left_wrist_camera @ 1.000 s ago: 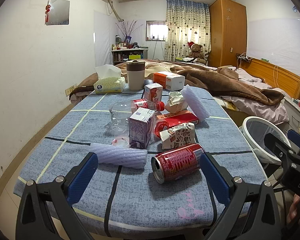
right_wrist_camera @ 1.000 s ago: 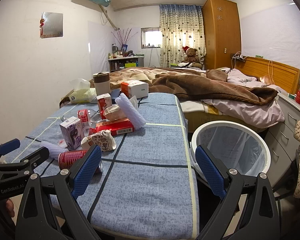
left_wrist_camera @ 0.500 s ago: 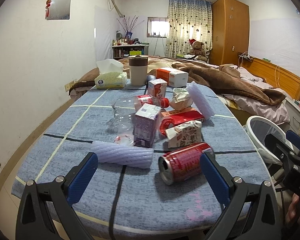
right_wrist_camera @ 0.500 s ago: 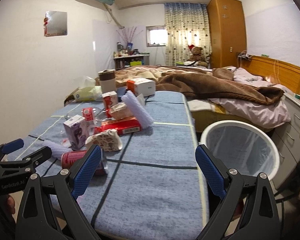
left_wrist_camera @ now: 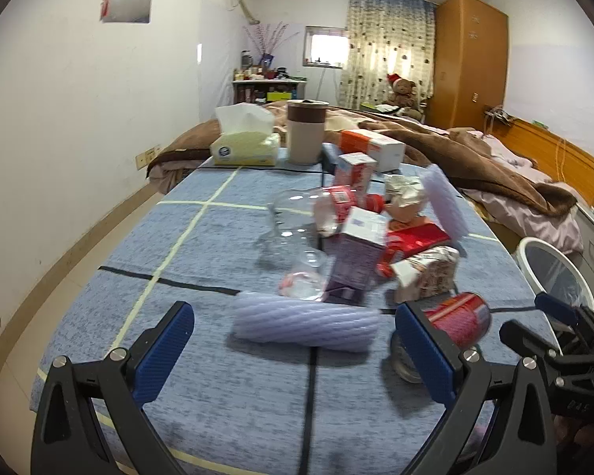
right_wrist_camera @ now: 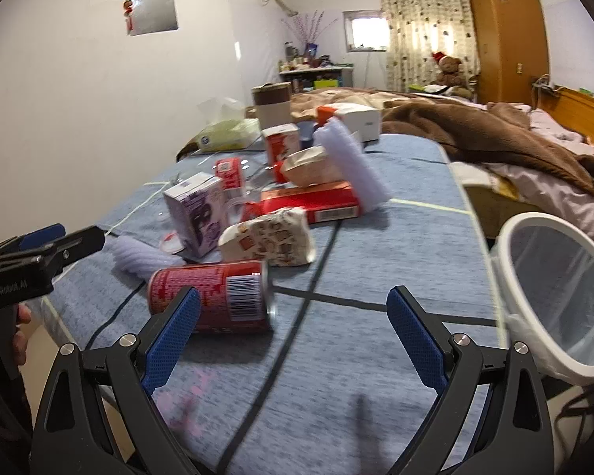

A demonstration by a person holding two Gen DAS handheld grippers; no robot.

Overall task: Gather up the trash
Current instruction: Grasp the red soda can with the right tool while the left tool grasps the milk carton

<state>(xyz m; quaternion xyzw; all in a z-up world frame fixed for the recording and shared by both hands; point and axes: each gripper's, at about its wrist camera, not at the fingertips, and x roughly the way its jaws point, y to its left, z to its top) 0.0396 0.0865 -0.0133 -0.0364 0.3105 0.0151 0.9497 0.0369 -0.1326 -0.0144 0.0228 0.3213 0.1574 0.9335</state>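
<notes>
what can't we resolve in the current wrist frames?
- Red can: left wrist view, near end behind the left tool's finger.
- Bin: right wrist view, inside unreadable through its liner.
- Clear bottle: left wrist view, motion-blurred.
- Carton print: too small.

Bare tablecloth (right_wrist_camera: 376,277) lies open toward the bin (right_wrist_camera: 550,301); red can (right_wrist_camera: 214,297) and, seemingly, foam roll (left_wrist_camera: 305,322) block the near edge.

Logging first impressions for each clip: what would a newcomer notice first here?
The heap of trash mid-table: a red can on its side nearest the open right gripper, cartons and a purple foam roll lying in front of the open left gripper. A white bin stands off the table's right edge.
</notes>
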